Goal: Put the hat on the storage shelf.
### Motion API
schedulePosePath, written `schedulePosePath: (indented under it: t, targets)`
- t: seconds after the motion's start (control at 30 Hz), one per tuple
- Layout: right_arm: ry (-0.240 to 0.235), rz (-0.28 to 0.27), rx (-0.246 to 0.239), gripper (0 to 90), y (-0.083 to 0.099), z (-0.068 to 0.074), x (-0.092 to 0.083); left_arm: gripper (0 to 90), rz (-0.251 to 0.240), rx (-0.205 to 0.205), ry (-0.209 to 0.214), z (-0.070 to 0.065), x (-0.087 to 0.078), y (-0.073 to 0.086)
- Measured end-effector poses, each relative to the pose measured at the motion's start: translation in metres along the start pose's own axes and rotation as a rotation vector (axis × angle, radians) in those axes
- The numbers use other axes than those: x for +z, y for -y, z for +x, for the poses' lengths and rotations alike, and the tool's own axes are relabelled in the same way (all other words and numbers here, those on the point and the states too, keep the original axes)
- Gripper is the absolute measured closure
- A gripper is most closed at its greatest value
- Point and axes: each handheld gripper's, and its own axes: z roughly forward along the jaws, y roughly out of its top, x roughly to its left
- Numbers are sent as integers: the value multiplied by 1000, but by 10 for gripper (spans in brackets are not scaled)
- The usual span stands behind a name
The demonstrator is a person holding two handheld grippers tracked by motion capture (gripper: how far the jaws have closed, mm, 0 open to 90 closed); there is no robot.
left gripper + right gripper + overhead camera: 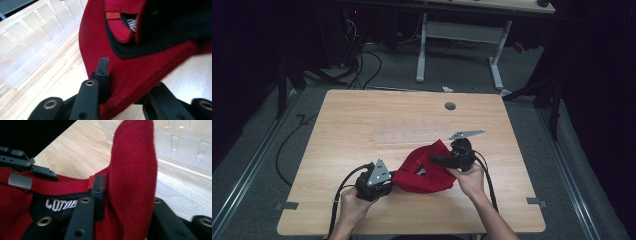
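Red cap (424, 172) lies low centre of the high view on the wooden worktop (362, 125), held between both claws; left claw (388, 176) clamped on the cap's left edge, red fabric pinched between its jaws in the left gripper view (130, 82); right claw (439, 159) clamped on an upright fold of the cap (132, 182); clear plastic rack (412, 136) lies flat just behind the cap.

The counter (362, 125) sits lit from above while the room around it falls nearly black. In both gripper views the wood glares pale, and the closest red cloth (130, 82) smears soft.
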Motion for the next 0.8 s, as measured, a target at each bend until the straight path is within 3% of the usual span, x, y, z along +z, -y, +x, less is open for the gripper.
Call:
schedulePosePath:
  t: [0.17,0.3,0.47,0.53,0.6,0.7,0.73,0.8]
  targets:
    - [4,2,2,640,0,-1,3,782,16,28,5,-3,-2,2]
    - [5,-29,21,579,-1,-5,0,820,39,53,15,-5,-2,5]
    - [23,-94,47,510,-2,-13,-11,848,46,71,31,-9,0,4]
    - [22,-148,72,479,-3,-19,-20,854,44,74,40,-11,0,3]
    - [24,-160,78,472,-3,-21,-23,855,46,79,35,-11,-1,2]
    - [34,-198,95,453,-2,-26,-33,857,25,46,33,-7,-6,-4]
    - [31,-238,106,432,-1,-30,-42,857,18,47,34,-7,-8,-5]
    - [32,-246,107,427,0,-31,-44,857,17,46,37,-7,-10,-6]
